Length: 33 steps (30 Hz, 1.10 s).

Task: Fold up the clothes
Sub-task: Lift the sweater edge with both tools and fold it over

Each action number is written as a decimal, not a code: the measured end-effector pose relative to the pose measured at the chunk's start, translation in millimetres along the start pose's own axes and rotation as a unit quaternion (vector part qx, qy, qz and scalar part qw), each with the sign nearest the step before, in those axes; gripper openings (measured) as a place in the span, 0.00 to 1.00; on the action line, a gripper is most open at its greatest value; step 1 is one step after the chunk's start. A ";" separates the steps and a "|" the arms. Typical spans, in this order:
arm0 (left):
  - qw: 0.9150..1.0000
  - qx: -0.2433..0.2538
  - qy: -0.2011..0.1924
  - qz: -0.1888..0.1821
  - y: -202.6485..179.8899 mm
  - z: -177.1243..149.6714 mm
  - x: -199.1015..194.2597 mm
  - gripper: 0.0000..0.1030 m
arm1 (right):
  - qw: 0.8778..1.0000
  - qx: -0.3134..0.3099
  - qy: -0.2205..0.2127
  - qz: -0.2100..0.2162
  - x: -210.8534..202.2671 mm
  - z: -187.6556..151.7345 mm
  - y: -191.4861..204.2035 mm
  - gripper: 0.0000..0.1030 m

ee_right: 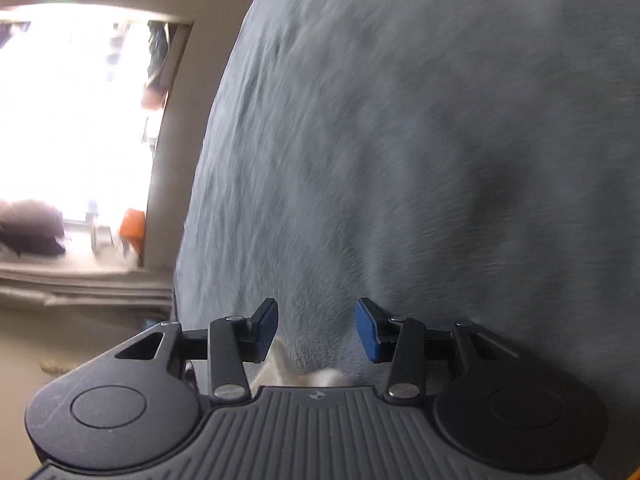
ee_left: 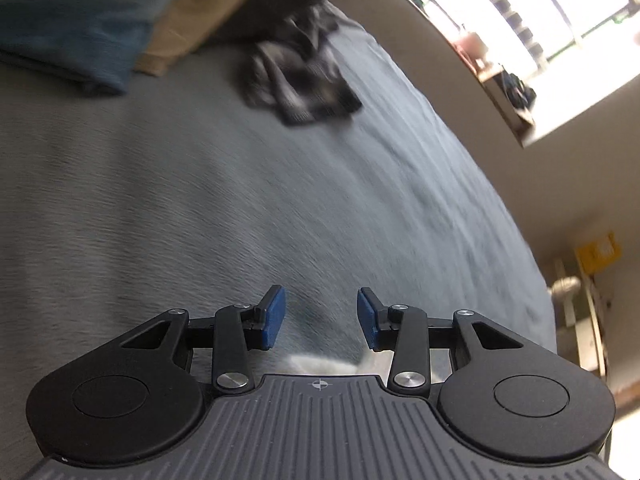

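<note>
I found the grey bed cover [ee_left: 200,200] filling most of both views, and I took it as my reference for everything else. Both pictures were smeared by motion blur, so fine detail was unreliable.

At the far end of the cover lay a blue pillow [ee_left: 80,20] with a tan pillow [ee_left: 200,12] just beside it. Near the tan pillow, on the cover, sat a crumpled dark garment [ee_left: 298,76], well apart from either tool. Beyond the cover's edge a bright window [ee_right: 72,120] showed in both views.

The left gripper [ee_left: 321,318] hovered over the near part of the cover with its jaws partly open. I saw nothing between its blue pads [ee_left: 274,316]; only the cover showed through the gap. A scrap of white cloth [ee_left: 324,364] was visible behind the pads, at the edge of the gripper body, clear of them.

The right gripper [ee_right: 316,330] likewise stood partly open over the cover, its pads pressing on nothing. A piece of white fabric [ee_right: 280,368] lay low beside its left finger; I could not tell whether they touched.
</note>
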<state>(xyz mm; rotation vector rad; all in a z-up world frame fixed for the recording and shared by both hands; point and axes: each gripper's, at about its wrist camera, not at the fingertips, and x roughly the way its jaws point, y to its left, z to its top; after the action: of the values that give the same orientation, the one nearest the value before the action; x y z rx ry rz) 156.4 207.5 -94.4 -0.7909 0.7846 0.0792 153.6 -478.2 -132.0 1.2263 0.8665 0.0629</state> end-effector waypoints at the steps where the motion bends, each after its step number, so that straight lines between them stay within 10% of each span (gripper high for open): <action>1: 1.000 0.008 -0.007 0.002 -2.1 -0.5 -7.7 0.38 | 1.000 -0.002 -0.004 0.001 -8.4 -1.2 -1.3 0.45; 8: 0.994 0.104 -0.016 -0.015 -35.9 -30.6 -67.5 0.38 | 0.999 -0.040 -0.007 0.032 -83.7 -29.2 4.8 0.44; 14: 0.978 0.209 -0.016 -0.005 -60.4 -87.9 -106.8 0.38 | 0.987 -0.085 0.080 0.112 -123.4 -68.4 8.6 0.44; 21: 0.965 0.262 0.023 -0.001 -58.1 -146.3 -116.5 0.38 | 0.959 -0.252 0.124 0.026 -132.9 -132.0 14.1 0.38; 33: 0.942 0.332 0.029 0.039 -58.2 -184.4 -104.2 0.37 | 0.927 -0.343 0.137 -0.069 -139.6 -179.9 -4.5 0.33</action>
<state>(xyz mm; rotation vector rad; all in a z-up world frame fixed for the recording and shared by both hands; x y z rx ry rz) -9.8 65.8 -71.7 -0.1210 0.8303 -0.1364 -53.5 -404.5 -72.3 0.5010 1.0524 0.3995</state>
